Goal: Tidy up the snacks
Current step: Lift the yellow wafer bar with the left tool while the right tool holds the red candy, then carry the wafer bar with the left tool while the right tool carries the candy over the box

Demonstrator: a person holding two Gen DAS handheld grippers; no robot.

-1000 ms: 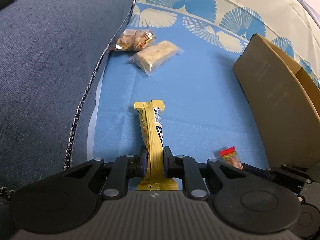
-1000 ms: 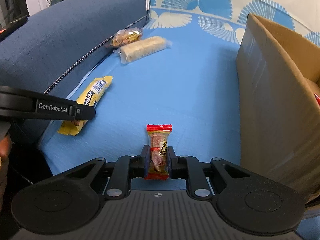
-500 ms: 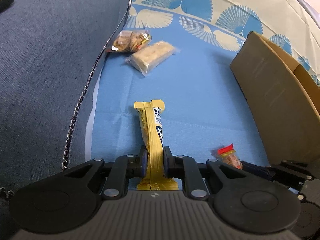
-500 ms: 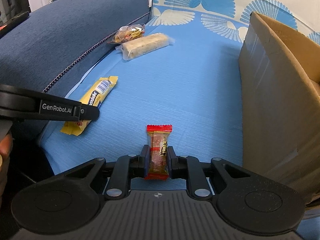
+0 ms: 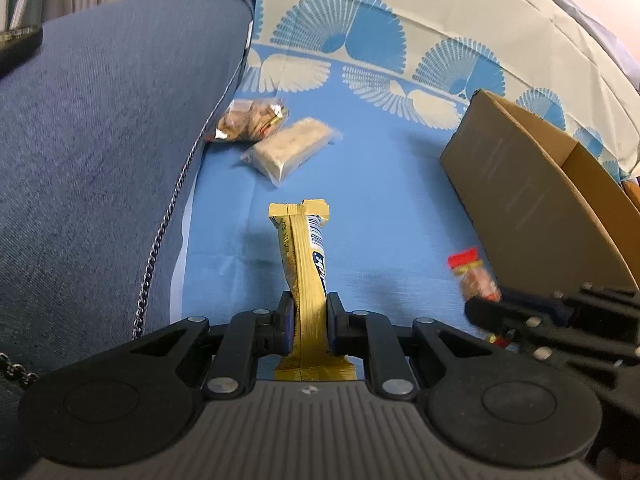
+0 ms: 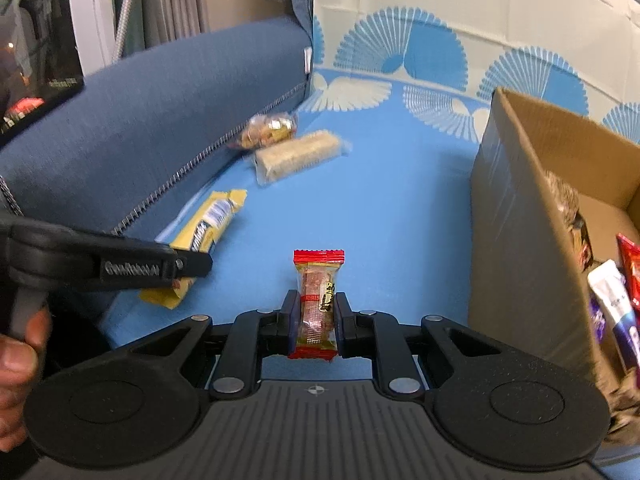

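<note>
Both grippers are clamped on snacks: the left gripper [image 5: 307,312] pinches a yellow bar [image 5: 306,256] edge-on between its pads, the wrapper standing out ahead of the fingers over the blue cloth [image 5: 380,200]; the right gripper [image 6: 316,318] grips a small red-ended candy [image 6: 318,296] in a clear wrapper, held upright between its pads above the same cloth; seen from the right wrist, the left gripper reaches in from the left with the yellow bar slanting away from it, and part of a hand [image 6: 16,364] shows at the frame's edge. Farther back on the cloth lie a pale bar in clear wrap [image 5: 290,150] and, touching its far end, a crinkled bag of brown snacks [image 5: 250,122], tucked against the dark blue cushion [image 5: 100,140] with its zip running alongside. To the right stands an open cardboard box [image 6: 516,240], just beside the candy; several wrapped snacks [image 6: 616,300] lie inside it. Behind everything, the cloth rises with a pattern of blue fans.
</note>
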